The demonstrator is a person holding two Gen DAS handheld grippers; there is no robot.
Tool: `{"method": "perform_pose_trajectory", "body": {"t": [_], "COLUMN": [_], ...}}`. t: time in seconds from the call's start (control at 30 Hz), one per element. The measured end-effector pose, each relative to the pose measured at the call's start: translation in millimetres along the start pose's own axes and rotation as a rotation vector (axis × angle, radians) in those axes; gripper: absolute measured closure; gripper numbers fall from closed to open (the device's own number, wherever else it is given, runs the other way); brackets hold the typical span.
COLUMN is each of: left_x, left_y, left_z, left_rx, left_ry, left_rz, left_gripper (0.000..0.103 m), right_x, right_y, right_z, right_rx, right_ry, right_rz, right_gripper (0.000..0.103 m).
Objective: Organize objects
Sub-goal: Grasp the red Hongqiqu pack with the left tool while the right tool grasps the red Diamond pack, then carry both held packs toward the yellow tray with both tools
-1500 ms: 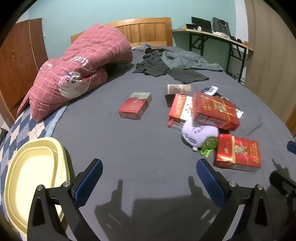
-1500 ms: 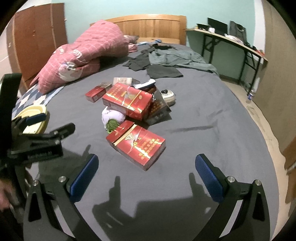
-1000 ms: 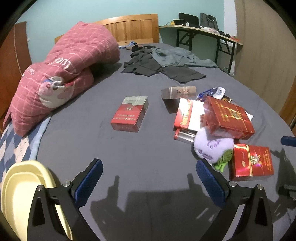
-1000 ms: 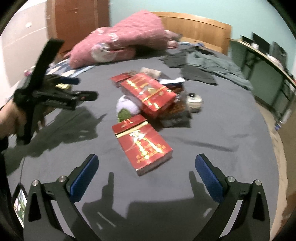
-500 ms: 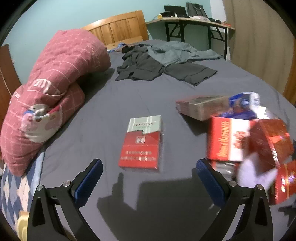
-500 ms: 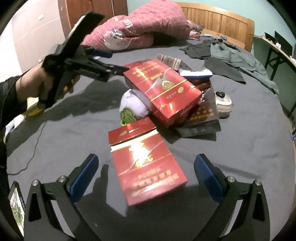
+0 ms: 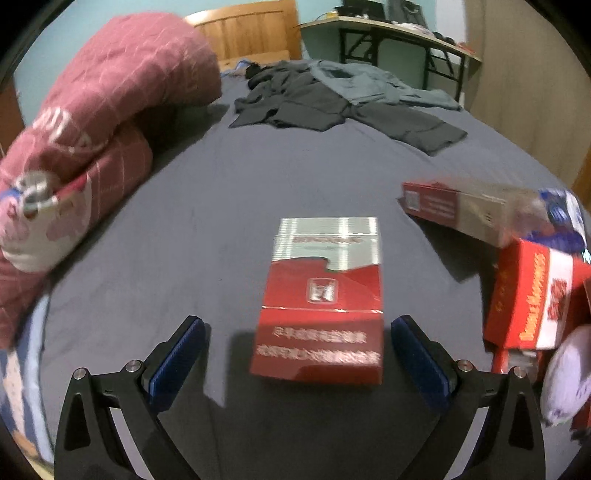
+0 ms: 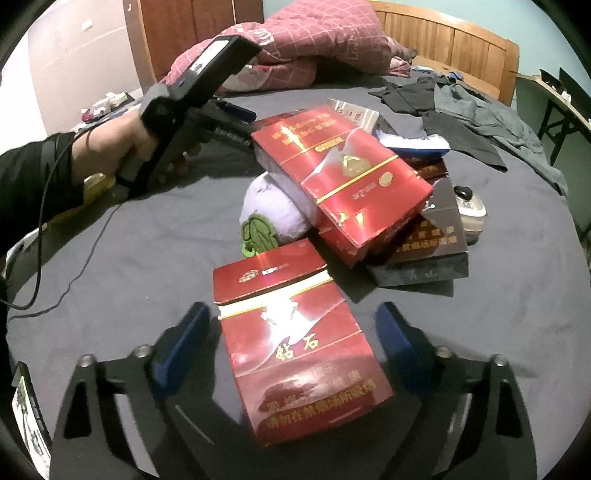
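Note:
My left gripper [image 7: 295,354] is open, its blue pads on either side of the near end of a red and silver box [image 7: 323,295] lying flat on the grey bed. My right gripper [image 8: 295,343] is open around a red box with a gold stripe [image 8: 295,339]. Behind that box sits a pile: a larger red box [image 8: 340,166] resting on a purple plush toy [image 8: 275,210], a dark brown box [image 8: 428,236] and a small round device [image 8: 469,206]. The left gripper also shows in the right wrist view [image 8: 236,110], held by a hand.
A pink checked quilt [image 7: 92,110] lies at the left. Dark clothes [image 7: 332,99] lie at the far end of the bed. A red and white box [image 7: 532,295] and a red and beige box [image 7: 458,214] lie to the right of the left gripper. A desk [image 7: 388,29] stands behind.
Both grippers have moved forward and down. The left one now straddles the red and silver box; the right one now straddles the gold-striped red box. Both stay open.

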State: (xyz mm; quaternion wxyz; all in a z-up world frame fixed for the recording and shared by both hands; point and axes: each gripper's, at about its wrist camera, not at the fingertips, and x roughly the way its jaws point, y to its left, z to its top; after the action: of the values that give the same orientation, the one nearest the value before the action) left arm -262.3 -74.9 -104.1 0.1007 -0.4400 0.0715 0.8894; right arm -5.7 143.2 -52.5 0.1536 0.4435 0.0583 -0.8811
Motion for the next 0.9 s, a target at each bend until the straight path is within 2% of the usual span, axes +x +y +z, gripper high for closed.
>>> {"method": "perform_pose_trajectory", "body": {"t": [0.07,0.1,0.13,0.27,0.4,0.5,0.57,0.7,0.8,0.9], "left_x": [3,4,5,9,6,-4,-18,-57,-83,-104], "left_y": [3,3,1,-7,-8,-16,-26,-52,-68,-80], "left_z": [2,3,4,5,2,-6,-9,-25,-40,-54], "left_rx": [-0.025,-0.034,-0.038,-0.017,-0.056,-0.053,-0.01,0.036,0.023,-0.012], "left_ry": [0.001,-0.005,-0.011,-0.02,-0.018,-0.026,-0.044,-0.082,-0.098,-0.107], "left_rz": [-0.021,-0.031,-0.028,0.016,0.028,0.088,0.133,0.149,0.149,0.117], "left_gripper": [0.015,0.03,0.047,0.047,0.047,0.047,0.047,0.047,0.047,0.047], "right_x": [1,0,0,-1,-3,-6,-13,-33,-47,-58], "right_y": [2,2,1,0,1,-2,-3,-7,-13,-13], "right_z": [1,1,1,0,0,1,0,0,1,3], "right_rx": [-0.008,-0.01,-0.013,-0.01,-0.003,0.02,0.024,0.056,0.123,0.176], "right_ry": [0.005,0.002,-0.002,-0.01,-0.012,-0.012,-0.029,-0.059,-0.082,-0.105], "right_rz": [-0.004,0.001,0.009,0.009,-0.006,-0.027,-0.047,-0.08,-0.099,-0.126], "right_gripper": [0.035,0.041,0.041,0.044,0.044,0.045,0.045,0.045,0.045,0.045]}}
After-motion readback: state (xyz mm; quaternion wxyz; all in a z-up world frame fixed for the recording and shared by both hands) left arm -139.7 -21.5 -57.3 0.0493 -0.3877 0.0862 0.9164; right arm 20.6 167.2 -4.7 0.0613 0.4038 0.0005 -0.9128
